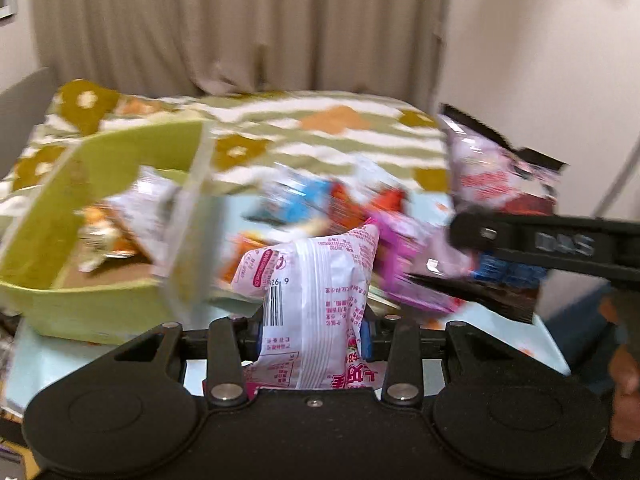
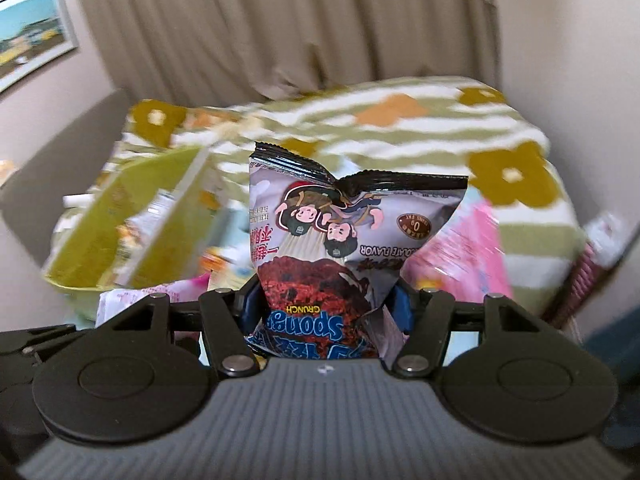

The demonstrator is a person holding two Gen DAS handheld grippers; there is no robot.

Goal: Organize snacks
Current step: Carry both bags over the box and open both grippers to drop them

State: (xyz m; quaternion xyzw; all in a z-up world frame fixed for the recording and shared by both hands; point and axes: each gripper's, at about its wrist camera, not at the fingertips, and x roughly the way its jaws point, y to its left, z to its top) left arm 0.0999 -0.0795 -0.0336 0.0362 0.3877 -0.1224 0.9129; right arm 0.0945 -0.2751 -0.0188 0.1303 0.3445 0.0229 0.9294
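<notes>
Snack packets are clamped upright in both jaws: a white packet (image 1: 316,300) in the left gripper (image 1: 312,332), a chocolate packet (image 2: 340,248) in the right gripper (image 2: 326,312). Green box (image 1: 100,216) lies ahead-left, nearer the left gripper.

left packet (image 1: 316,300): white, pink print, black barcode
right packet (image 2: 340,248): pale lilac, black crimped top edge, dark red-brown cake picture, blue lettering, two cartoon figures
box (image 1: 100,216): lime green, white divider
blanket (image 1: 320,136): olive and white stripes, mustard flowers with white centres, orange diamonds
bench (image 1: 480,344): pale blue
curtain (image 2: 280,40): beige
loose pile (image 1: 332,208): blue, orange, magenta wrappers, blurred
</notes>
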